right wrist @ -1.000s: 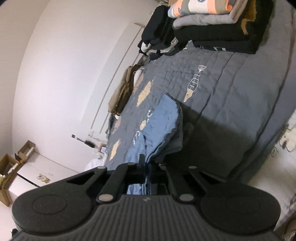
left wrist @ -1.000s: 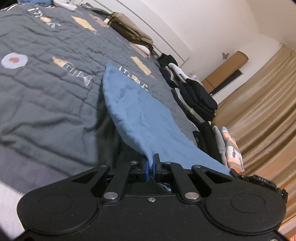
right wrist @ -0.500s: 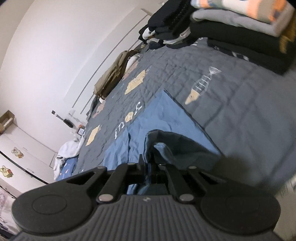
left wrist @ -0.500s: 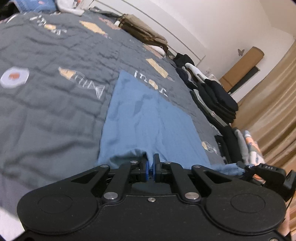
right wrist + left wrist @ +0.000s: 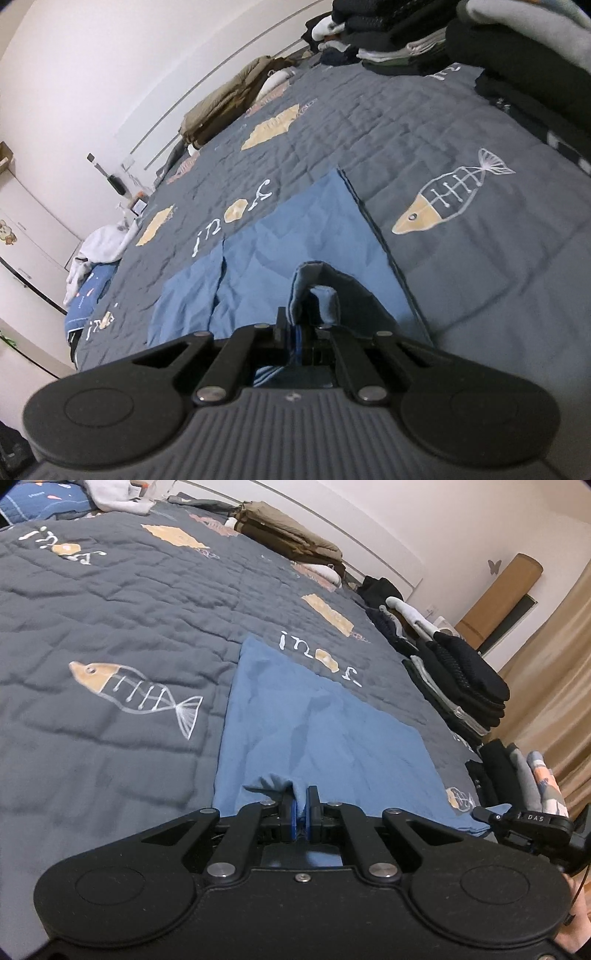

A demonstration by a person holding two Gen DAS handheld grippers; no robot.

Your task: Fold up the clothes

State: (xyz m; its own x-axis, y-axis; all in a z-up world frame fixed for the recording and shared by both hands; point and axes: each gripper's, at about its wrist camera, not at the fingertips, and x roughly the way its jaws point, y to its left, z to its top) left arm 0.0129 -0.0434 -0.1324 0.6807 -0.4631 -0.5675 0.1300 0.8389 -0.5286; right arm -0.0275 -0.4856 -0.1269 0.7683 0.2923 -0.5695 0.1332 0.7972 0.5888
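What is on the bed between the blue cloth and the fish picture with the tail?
Nothing: only bare grey quilt lies between the blue cloth and the fish picture, as the left wrist view shows.

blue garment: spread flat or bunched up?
Mostly spread: blue garment lies flat on the quilt; only its near edge is lifted, pinched in both jaws.

Room light was dim, soft, w/ a cool cast. Fisheye bent my walls (image 5: 92, 74) and quilt (image 5: 110, 609) hard at edges; corners went black. Right view was softer, slightly blurred; no glare.
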